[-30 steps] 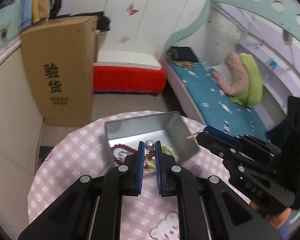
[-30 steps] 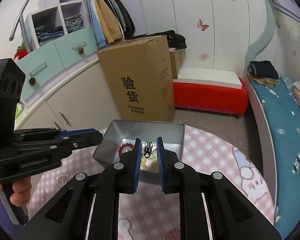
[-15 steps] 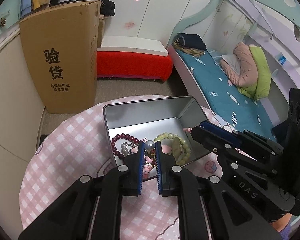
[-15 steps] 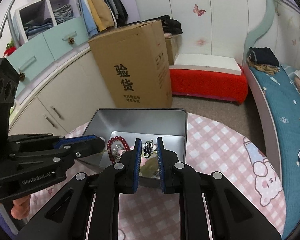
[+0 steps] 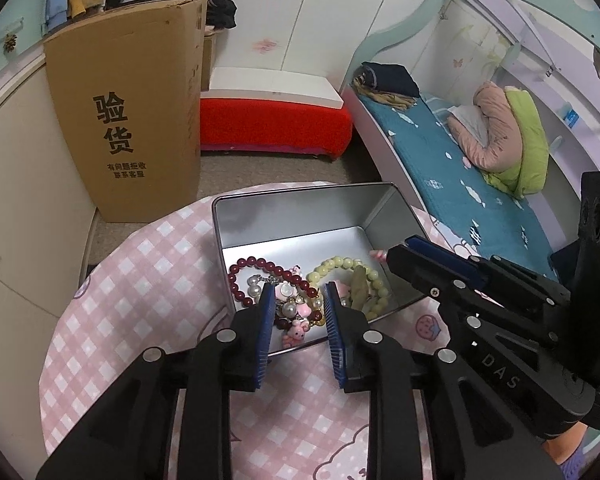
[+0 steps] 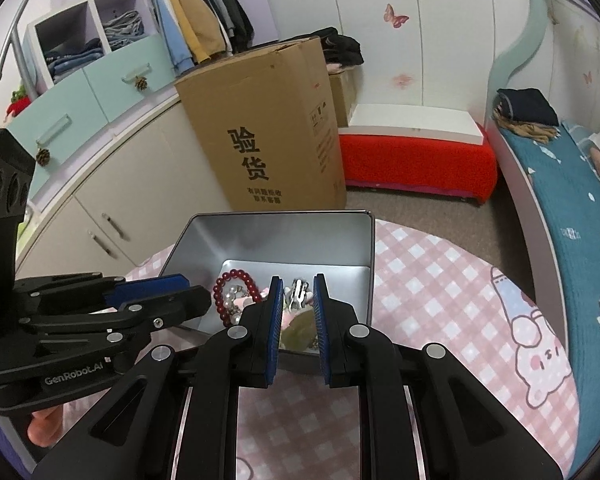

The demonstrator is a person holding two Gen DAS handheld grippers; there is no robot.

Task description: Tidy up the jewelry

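Observation:
An open silver tin (image 5: 300,194) stands on the pink checked table. In it lie a dark red bead bracelet (image 5: 252,264), a pale green bead bracelet (image 5: 374,276) and a pearl charm piece (image 5: 290,312). My left gripper (image 5: 298,300) hangs over the tin's near edge. Its jaws are opening and the pads touch nothing, while the pearl piece rests in the tin below them. My right gripper (image 6: 297,285) is shut on a small silver clip (image 6: 299,294) above the tin (image 6: 276,216). Each gripper shows in the other's view, the right gripper (image 5: 420,254) and the left gripper (image 6: 168,296).
The round table's pink cloth (image 5: 140,280) spreads around the tin. Beyond it stand a tall cardboard box (image 5: 132,112), a red bench (image 5: 272,120), cabinets on the left and a bed (image 5: 460,168) on the right. A hand (image 6: 40,428) holds the left gripper.
Both grippers came down closer over the tin. The left jaws parted and the pearl piece they held now lies in the tin. The right still grips the silver clip.

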